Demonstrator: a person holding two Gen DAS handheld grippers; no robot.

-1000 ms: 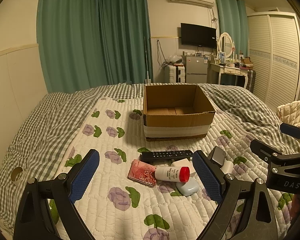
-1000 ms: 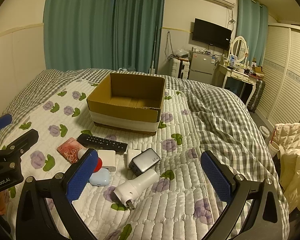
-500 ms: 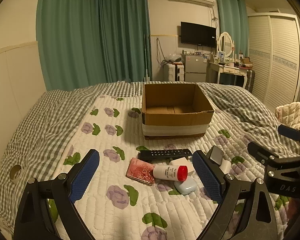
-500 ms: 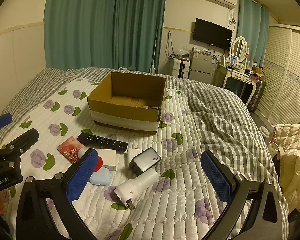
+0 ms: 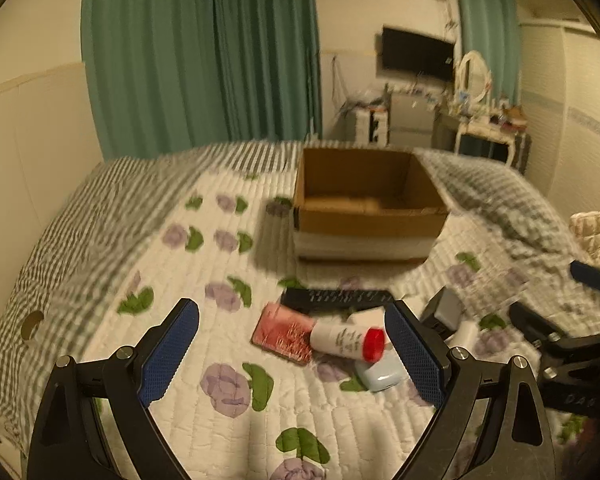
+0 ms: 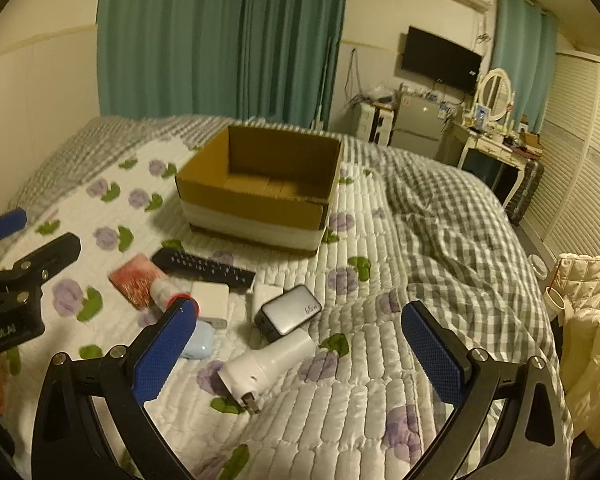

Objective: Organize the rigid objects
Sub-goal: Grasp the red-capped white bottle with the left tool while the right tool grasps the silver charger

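Observation:
An open cardboard box (image 5: 364, 224) (image 6: 256, 216) stands on the bed. In front of it lie a black remote (image 5: 336, 298) (image 6: 208, 268), a pink packet (image 5: 284, 334) (image 6: 136, 284), a white red-capped bottle (image 5: 346, 342) (image 6: 168, 294), a light blue case (image 5: 380, 376) (image 6: 198, 342), a white block (image 6: 210, 300), a grey 65 W charger (image 6: 288, 312) and a white plug adapter (image 6: 268, 364). My left gripper (image 5: 292, 354) is open and empty, above the quilt near the packet and bottle. My right gripper (image 6: 300, 352) is open and empty, over the adapter.
The bed has a white floral quilt (image 5: 228, 360) and a grey checked duvet (image 6: 452, 220) at the right. A cream jacket (image 6: 592, 320) lies off the bed's right edge. Green curtains, a dresser and a wardrobe stand behind.
The left wrist view has shifted and blurred; the box and the small objects sit a little lower and closer. The right gripper has barely moved. Both grippers stay open.

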